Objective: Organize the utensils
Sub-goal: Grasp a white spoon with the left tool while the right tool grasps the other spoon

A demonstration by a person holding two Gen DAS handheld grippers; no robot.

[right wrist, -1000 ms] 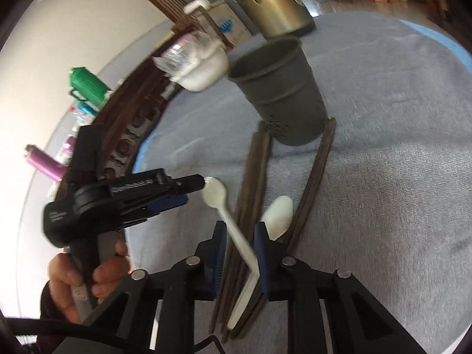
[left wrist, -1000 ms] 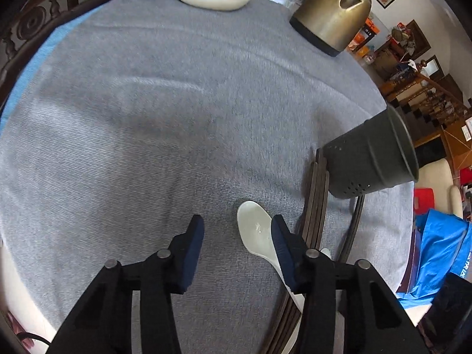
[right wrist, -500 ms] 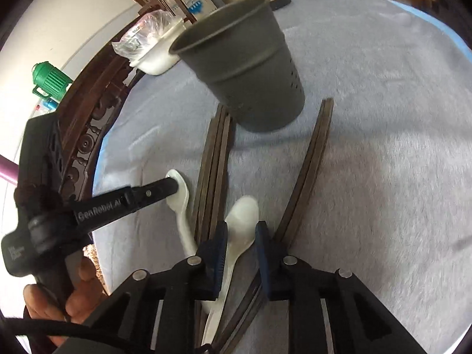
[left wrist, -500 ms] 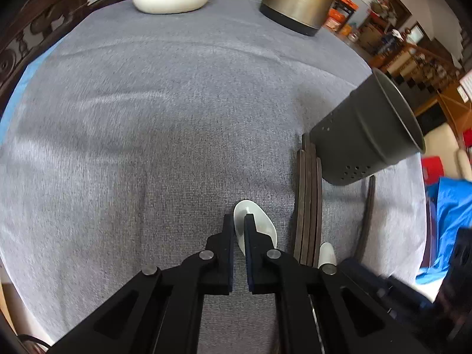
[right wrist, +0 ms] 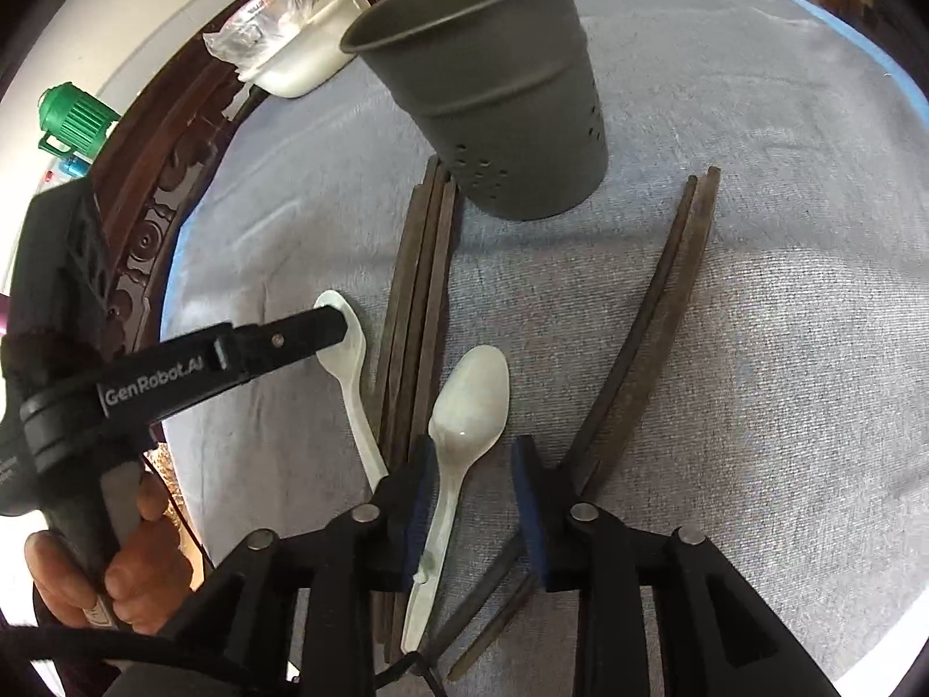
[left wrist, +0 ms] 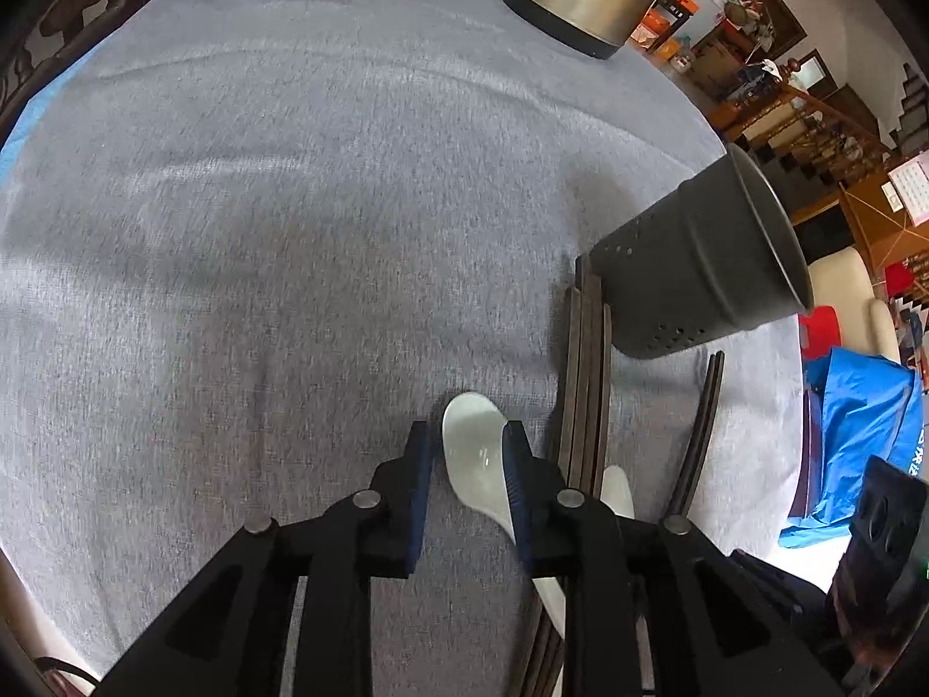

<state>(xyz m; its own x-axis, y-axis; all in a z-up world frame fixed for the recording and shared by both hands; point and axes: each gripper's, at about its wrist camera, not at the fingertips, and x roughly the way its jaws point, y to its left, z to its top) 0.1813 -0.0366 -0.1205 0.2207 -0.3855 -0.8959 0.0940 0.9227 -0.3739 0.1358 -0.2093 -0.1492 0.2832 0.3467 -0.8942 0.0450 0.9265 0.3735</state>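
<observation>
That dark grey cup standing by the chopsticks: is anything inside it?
From the right-hand camera, the grey cup shows only its rim and a strip of bare inner wall. Its bottom is hidden, so contents cannot be ruled out. Nothing sticks out; the spoons and chopsticks lie outside on the cloth.

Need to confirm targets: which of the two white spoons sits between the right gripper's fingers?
The spoon right of the chopstick bundle; the right gripper straddles its neck. The other spoon lies left of the bundle, under the left gripper.

Wooden staircase (left wrist: 813, 116), white wall (right wrist: 145, 17) — daylight
</observation>
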